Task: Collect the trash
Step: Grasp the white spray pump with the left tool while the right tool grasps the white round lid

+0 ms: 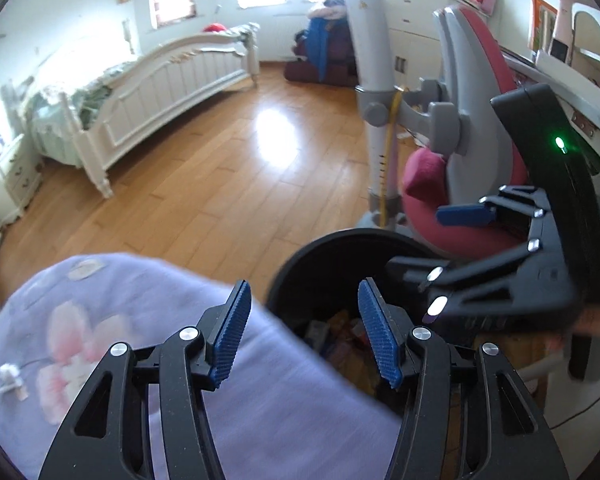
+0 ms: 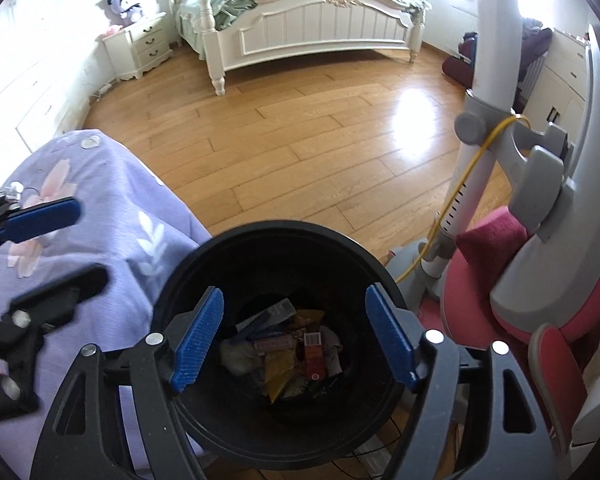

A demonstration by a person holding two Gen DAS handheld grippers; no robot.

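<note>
- The right gripper [image 2: 294,338] hangs right over a black bin [image 2: 188,284], its jaws spread wide with nothing between the blue pads [image 2: 198,340].
- Down in the bin lies the trash [image 2: 296,350]: a heap of wrappers and small packets in yellow, orange, pink and grey, resting on the bottom.
- The left gripper [image 1: 304,334] sits beside the bin's rim [image 1: 300,258], over the edge of a purple flowered cloth [image 1: 100,320]; its jaws are also wide apart and hold nothing.
- From the left wrist view the bin's inside is dark and blurred, so what lies there looks like the same packets, though that is hard to make out.
- The purple cloth lies just left of the bin, touching or nearly touching its side.
- To the right of the bin stands a pink and grey chair [image 2: 512,264], with a white pole [image 2: 470,184] and a yellow cord [image 2: 466,184] next to it.
- Beyond them stretches a wooden floor [image 2: 300,140].
- Across the floor stands a white bed [image 2: 320,36], with a white nightstand [image 2: 140,46] beside it and a plush toy [image 2: 125,3] on top.
</note>
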